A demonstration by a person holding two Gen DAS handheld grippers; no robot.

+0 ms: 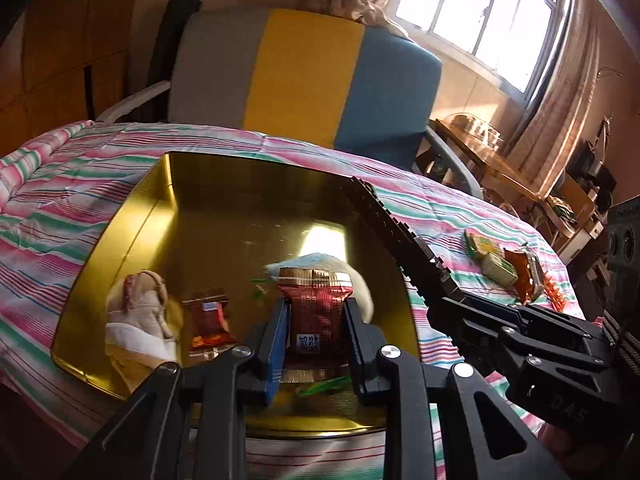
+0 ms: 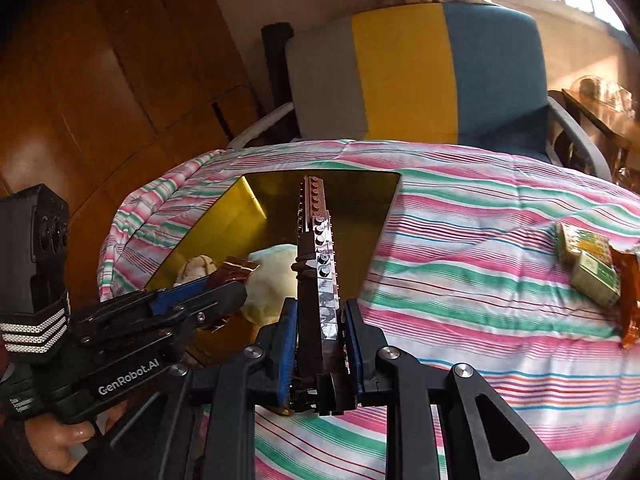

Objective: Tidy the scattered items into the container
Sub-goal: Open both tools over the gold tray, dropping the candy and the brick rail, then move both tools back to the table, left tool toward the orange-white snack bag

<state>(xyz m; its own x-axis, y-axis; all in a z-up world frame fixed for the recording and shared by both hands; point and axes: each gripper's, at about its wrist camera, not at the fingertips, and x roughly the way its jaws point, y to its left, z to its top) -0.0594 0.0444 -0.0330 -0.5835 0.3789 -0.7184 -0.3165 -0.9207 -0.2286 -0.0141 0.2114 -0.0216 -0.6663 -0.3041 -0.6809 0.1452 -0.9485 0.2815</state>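
A gold metal tin (image 1: 132, 220) lies open on the striped bedspread. My left gripper (image 1: 316, 320) is shut on a dark red chocolate wrapper (image 1: 314, 308) and holds it over the tin. A plush toy (image 1: 138, 320) and a pale soft item (image 1: 360, 280) lie inside. My right gripper (image 2: 320, 328) is shut on a long dark toy brick bar (image 2: 320, 248) that reaches over the tin's (image 2: 240, 208) right edge. The left gripper also shows in the right wrist view (image 2: 224, 292).
Green-and-cream small boxes (image 2: 588, 260) and an orange snack packet (image 2: 630, 304) lie on the bedspread (image 2: 480, 240) to the right. A grey, yellow and blue chair (image 1: 304, 76) stands behind the bed. A cluttered table (image 1: 492, 160) is by the window.
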